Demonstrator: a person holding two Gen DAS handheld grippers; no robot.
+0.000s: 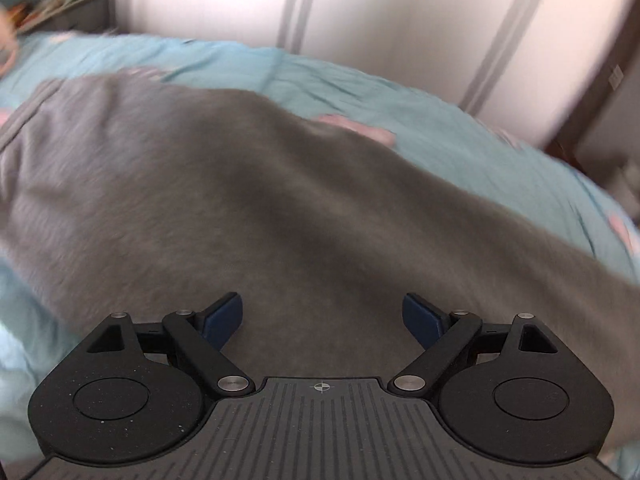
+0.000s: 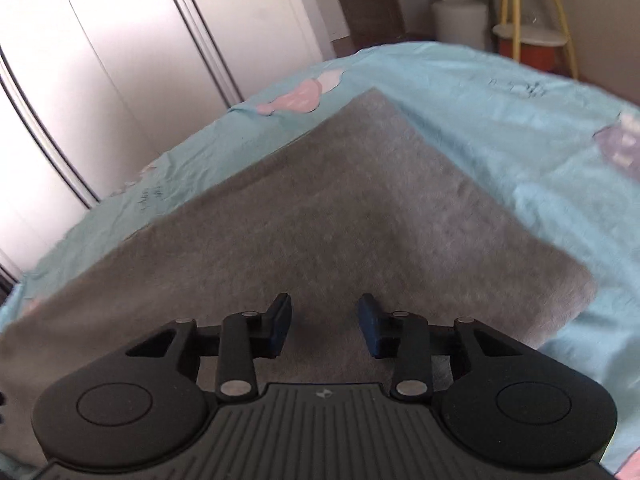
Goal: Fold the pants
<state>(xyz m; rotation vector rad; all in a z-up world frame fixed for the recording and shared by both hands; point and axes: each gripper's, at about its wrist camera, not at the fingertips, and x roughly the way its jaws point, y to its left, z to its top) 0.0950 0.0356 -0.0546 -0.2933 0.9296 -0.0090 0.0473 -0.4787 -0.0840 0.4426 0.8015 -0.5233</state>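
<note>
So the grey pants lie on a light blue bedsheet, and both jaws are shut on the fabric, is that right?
Not quite. The grey pants do lie on the light blue bedsheet, but both jaws are open, holding nothing; each wrist view shows the gap.

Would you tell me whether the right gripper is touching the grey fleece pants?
Cannot tell: in the right wrist view, the open right gripper overlaps the grey fleece pants; no contact or gap shows.

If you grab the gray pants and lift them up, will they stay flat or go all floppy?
Probably floppy: the gray pants drape softly over the blue bedsheet, following its shape. They look like fuzzy knit cloth, so likely light and not slippery for the right gripper or left gripper, both open above them. They won't roll or break.
</note>
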